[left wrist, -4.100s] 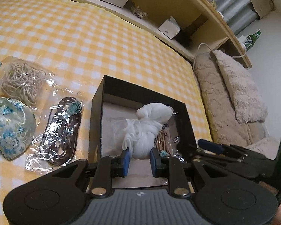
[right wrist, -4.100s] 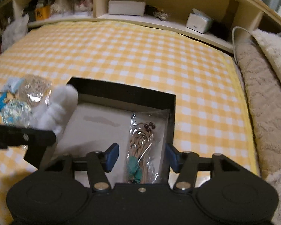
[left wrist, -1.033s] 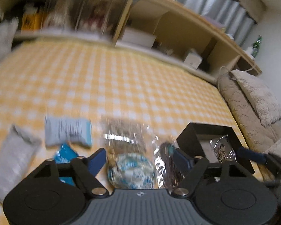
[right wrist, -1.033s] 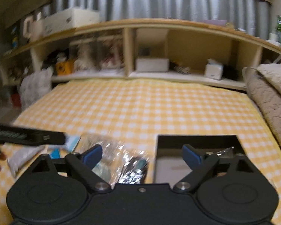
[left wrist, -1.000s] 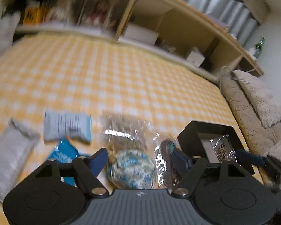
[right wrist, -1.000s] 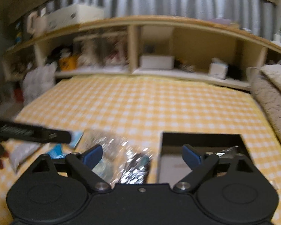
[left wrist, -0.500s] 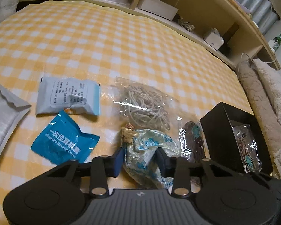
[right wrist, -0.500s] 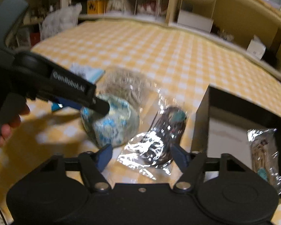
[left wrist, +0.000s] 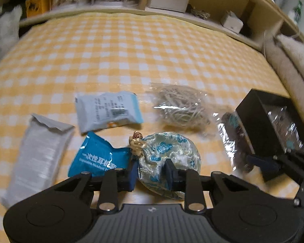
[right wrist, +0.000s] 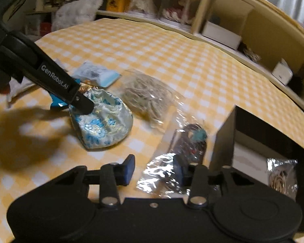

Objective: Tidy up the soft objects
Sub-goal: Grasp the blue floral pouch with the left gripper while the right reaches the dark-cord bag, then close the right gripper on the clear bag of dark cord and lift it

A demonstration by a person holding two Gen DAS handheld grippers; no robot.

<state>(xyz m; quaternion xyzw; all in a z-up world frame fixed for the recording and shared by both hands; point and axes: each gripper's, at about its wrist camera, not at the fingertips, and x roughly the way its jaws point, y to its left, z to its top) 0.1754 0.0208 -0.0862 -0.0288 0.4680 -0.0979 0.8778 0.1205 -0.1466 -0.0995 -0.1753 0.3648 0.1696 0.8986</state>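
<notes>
The pouch (left wrist: 168, 151), silver-blue brocade with a gold knot at its neck, lies on the checked cloth (left wrist: 131, 50) at lower centre of the left wrist view. The left gripper (left wrist: 150, 172) has just been closing and its blue pads now press into the pouch from both sides.

Going left to right in that view: a grey packet (left wrist: 36, 158) at the lower left, a blue packet (left wrist: 97, 158) touching the pouch's neck, a pale packet (left wrist: 109, 111) above it, then a clear bag of pale cord (left wrist: 180, 107) just beyond the pouch. Further right a clear bag of dark cord (left wrist: 231, 141) lies just beside the black box (left wrist: 253, 125) at the right edge.

In the right wrist view the pouch sits left of centre with the left gripper's finger on its top. The right gripper (right wrist: 154, 170) at lower centre has also just been closing; its jaws stand partly open around the near end of the dark-cord bag. Its right pad lies against the plastic, the left pad stands clear, so it has no hold. Inside the box at lower right lies another clear bag (right wrist: 281, 174).
</notes>
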